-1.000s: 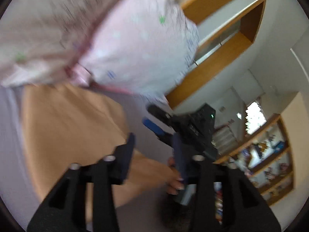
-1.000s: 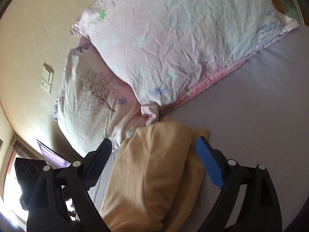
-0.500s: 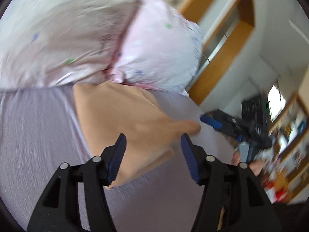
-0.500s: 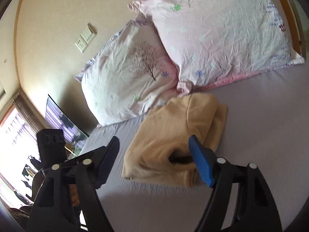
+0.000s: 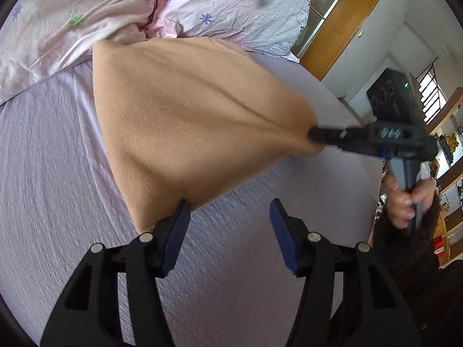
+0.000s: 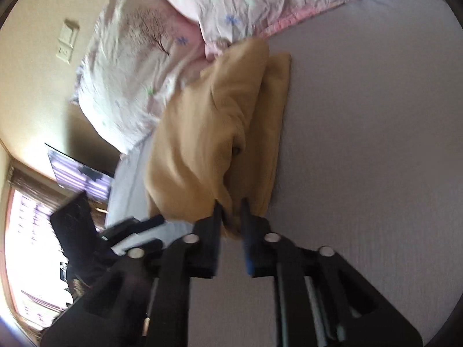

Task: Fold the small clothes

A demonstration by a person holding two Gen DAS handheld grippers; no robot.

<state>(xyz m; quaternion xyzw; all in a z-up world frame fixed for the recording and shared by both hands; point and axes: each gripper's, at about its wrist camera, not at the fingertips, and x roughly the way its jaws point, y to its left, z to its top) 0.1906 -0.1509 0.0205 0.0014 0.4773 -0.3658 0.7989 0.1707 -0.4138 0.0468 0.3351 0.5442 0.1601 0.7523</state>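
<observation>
A tan fleece garment [image 5: 179,115] lies on the lilac bed sheet [image 5: 58,188], its far edge against the pillows. My right gripper [image 5: 314,137] is shut on the garment's right corner and pulls it taut, lifted off the sheet. In the right wrist view the garment [image 6: 208,133] runs bunched from the shut right gripper [image 6: 231,214] toward the pillows. My left gripper [image 5: 230,217] is open and empty, its left finger [image 5: 179,225] just at the garment's near edge. The left gripper also shows in the right wrist view [image 6: 139,225].
Two pink floral pillows [image 5: 115,8] lie at the head of the bed. A wooden door frame [image 5: 344,26] and shelves [image 5: 445,150] stand to the right. A wall outlet [image 6: 68,40], a screen [image 6: 78,170] and a bright window [image 6: 26,245] are on the left side.
My right gripper has closed on the garment's corner and pulled it out to the right. My left gripper has dropped to the garment's near edge and stayed open.
</observation>
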